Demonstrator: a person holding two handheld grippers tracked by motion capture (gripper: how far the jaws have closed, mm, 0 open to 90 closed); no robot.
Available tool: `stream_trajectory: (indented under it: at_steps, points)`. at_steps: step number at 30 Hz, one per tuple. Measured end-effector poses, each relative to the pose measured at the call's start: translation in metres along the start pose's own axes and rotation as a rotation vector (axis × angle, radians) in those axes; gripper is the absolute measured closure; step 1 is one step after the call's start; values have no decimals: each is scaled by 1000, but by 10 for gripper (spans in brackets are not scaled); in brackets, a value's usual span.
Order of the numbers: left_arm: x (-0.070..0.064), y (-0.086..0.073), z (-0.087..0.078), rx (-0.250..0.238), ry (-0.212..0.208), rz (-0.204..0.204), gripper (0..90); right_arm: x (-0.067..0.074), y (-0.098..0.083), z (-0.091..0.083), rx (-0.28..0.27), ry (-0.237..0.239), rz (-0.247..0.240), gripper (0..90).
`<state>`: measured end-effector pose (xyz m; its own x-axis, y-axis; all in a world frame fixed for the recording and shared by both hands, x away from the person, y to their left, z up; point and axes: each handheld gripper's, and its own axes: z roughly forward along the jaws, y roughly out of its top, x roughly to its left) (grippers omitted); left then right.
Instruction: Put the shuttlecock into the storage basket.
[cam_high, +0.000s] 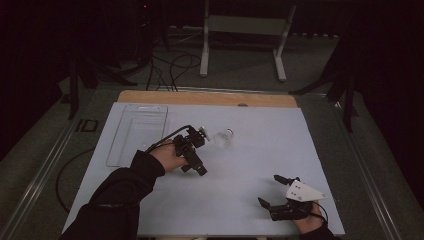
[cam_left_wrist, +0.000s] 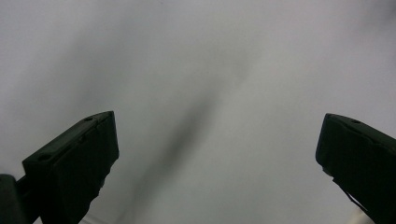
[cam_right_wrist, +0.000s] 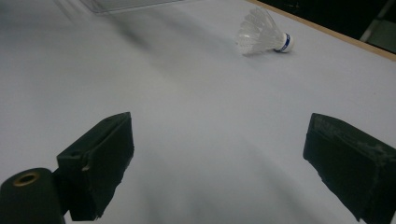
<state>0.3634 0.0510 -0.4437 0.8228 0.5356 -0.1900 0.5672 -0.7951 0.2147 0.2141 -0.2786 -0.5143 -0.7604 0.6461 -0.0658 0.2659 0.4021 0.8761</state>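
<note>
Shuttlecock on the white sheet

A white feathered shuttlecock (cam_right_wrist: 261, 33) with a blue-banded cork lies on its side, near the clear tray (cam_high: 136, 133).

- Left gripper (cam_left_wrist: 217, 158): two black jaws set wide apart, nothing between them.
- Pale grey table surface (cam_left_wrist: 233, 56) beyond, blurred, crossed by a dark diagonal shadow (cam_left_wrist: 187, 135).

bare mat (cam_high: 250, 150) between shuttlecock (cam_high: 223, 137) and clear tray (cam_high: 137, 132) at far-left
</note>
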Motion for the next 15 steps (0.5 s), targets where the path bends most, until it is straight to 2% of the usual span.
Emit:
stream_trajectory:
  at_steps: [3, 6, 8, 9, 10, 11, 12, 13, 15]
  points:
    - [4, 7, 2, 14, 1, -29, 2, 0, 0, -1, 1, 0, 3, 85]
    - [5, 10, 4, 19, -4, -33, 2, 0, 0, 0, 2, 2, 3, 85]
    - [4, 13, 6, 26, 17, -33, 2, 0, -1, 0, 2, 3, 3, 85]
    - [6, 16, 8, 36, 44, -49, 2, 0, 0, 0, 0, 2, 0, 85]
    - [6, 16, 8, 36, 44, -49, 2, 0, 0, 0, 0, 2, 0, 85]
    - [8, 19, 11, 25, 50, -81, 2, 0, 0, 0, 0, 3, 1, 85]
    - [8, 19, 11, 25, 50, -81, 2, 0, 0, 0, 0, 3, 1, 85]
    - [11, 21, 12, 18, 46, -100, 2, 0, -1, 0, 3, 3, -1, 85]
    - [13, 24, 13, 12, 38, -106, 2, 0, -1, 0, 4, 5, -2, 85]
